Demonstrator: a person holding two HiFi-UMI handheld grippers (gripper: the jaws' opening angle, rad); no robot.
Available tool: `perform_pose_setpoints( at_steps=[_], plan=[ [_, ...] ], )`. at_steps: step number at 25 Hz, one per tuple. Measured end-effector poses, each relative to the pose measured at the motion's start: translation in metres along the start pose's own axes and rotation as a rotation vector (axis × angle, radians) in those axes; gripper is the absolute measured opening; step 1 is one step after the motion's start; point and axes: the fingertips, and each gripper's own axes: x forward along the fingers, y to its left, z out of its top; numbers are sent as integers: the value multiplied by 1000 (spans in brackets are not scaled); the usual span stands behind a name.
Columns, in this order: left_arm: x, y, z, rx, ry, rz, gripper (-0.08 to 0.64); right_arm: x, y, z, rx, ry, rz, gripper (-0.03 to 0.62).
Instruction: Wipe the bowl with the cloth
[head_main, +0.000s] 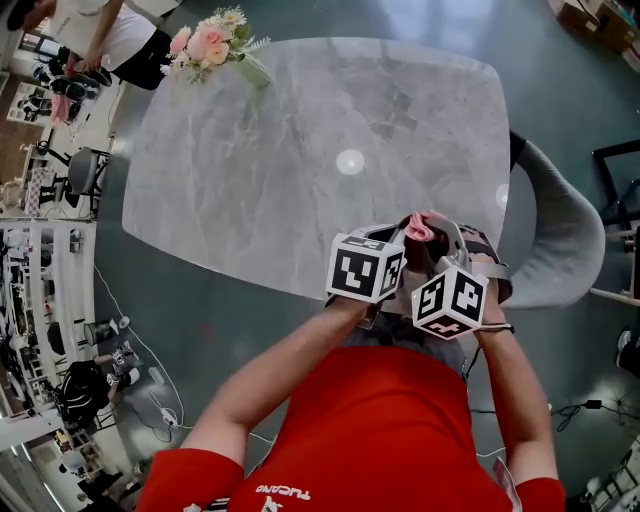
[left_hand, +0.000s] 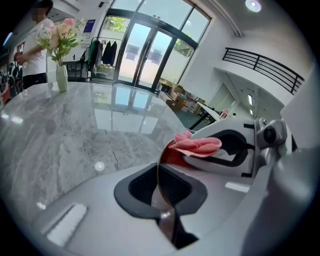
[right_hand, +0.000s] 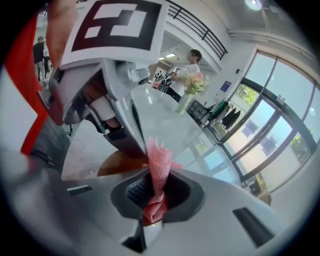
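My left gripper (left_hand: 160, 192) is shut on the thin rim of a reddish-brown bowl (left_hand: 171, 156), seen edge-on between its jaws. The right gripper (right_hand: 154, 197) is shut on a bunched pink cloth (right_hand: 159, 167), which sticks up from its jaws against the bowl (right_hand: 117, 162). In the head view both grippers meet over the table's front edge. The left gripper (head_main: 392, 240) is on the left and the right gripper (head_main: 440, 238) on the right. The cloth (head_main: 418, 229) shows between them. The bowl (head_main: 418, 262) is mostly hidden under them.
A grey marble table (head_main: 300, 150) stretches ahead, with a vase of flowers (head_main: 215, 45) at its far left corner. A grey chair (head_main: 560, 240) stands to the right. A person (head_main: 100, 40) is beyond the far left corner, near cluttered shelves.
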Motion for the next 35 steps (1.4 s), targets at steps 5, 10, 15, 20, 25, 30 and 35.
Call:
perform_pose_setpoints(
  at_steps=[5, 10, 15, 20, 25, 30, 35],
  plan=[
    [2, 7, 0, 16, -2, 20, 18, -2, -6, -17, -31, 134, -2, 21],
    [1, 9, -2, 13, 1, 18, 18, -5, -1, -23, -42, 170, 43, 21],
    [4, 10, 0, 5, 3, 7, 20, -4, 22, -39, -167, 281, 162, 21],
    [6, 11, -2, -9, 19, -4, 20, -3, 25, -37, -312, 268, 141, 21],
    [8, 7, -1, -43, 33, -41, 20, -4, 28, -46, -560, 294, 176, 21],
    [11, 3, 0, -48, 49, -57, 20, -15, 65, -46, -681, 260, 390, 21],
    [13, 4, 0, -79, 58, -71, 20, -9, 55, -47, -812, 263, 376, 21]
  ],
)
